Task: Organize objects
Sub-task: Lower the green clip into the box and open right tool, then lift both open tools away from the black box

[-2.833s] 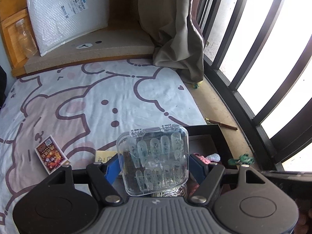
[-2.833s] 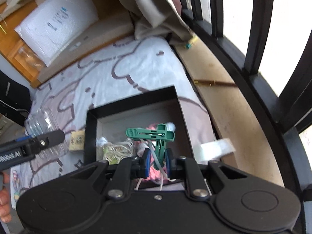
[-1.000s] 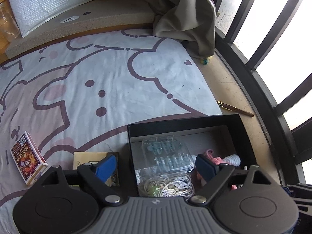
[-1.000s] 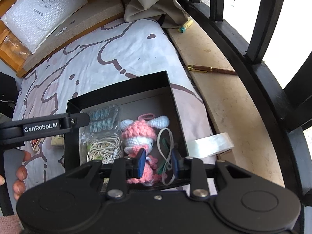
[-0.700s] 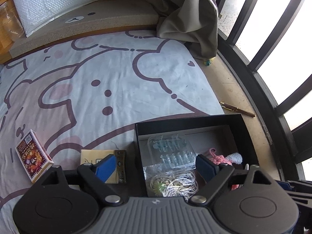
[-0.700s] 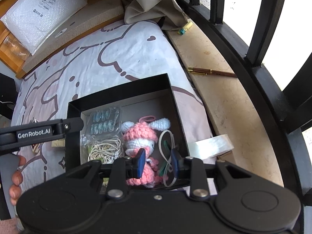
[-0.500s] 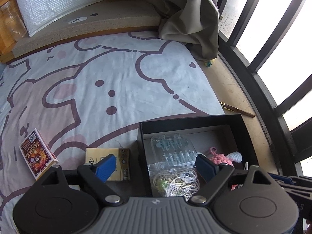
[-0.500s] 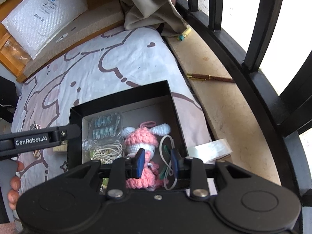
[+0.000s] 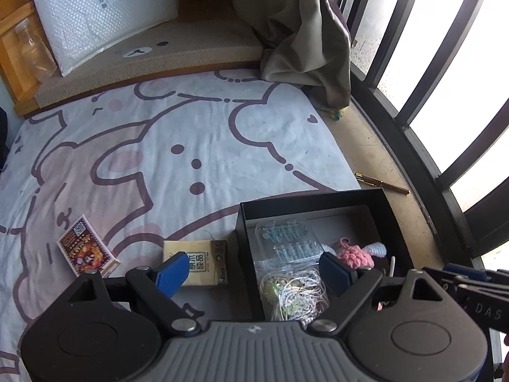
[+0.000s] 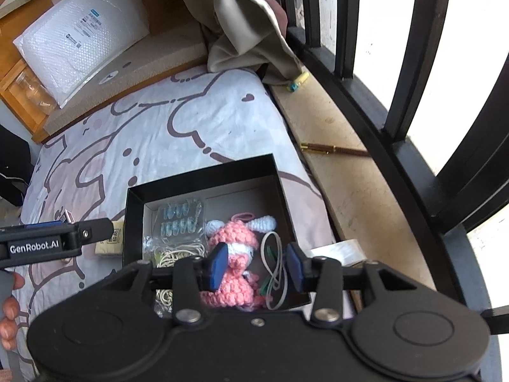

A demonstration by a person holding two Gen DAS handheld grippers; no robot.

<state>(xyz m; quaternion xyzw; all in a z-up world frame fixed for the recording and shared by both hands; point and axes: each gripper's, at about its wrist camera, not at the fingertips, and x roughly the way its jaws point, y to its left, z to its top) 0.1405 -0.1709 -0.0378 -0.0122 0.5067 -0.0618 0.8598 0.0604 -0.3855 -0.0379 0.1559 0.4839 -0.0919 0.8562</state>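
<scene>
I hold my right gripper (image 10: 256,269) over the near end of the black box (image 10: 203,176); its jaws have just been opening and now stand apart with nothing pinched, the green clip (image 10: 270,254) and its white cord lying loose in the box beneath them, beside the pink crochet bunny (image 10: 237,248). I judge the clip is set there because the right side of the box was the free space; the clear case of nail tips (image 9: 286,238) and the bag of cords (image 9: 292,289) fill the left side. My left gripper (image 9: 254,270) hangs spread and empty, one finger over the bedsheet (image 9: 159,146), the other over the box; that suits a wide thing. Outside the box lie the yellow packet (image 9: 203,261), just beside its wall, and the small printed carton (image 9: 86,250), farther left; I judge these come next.
</scene>
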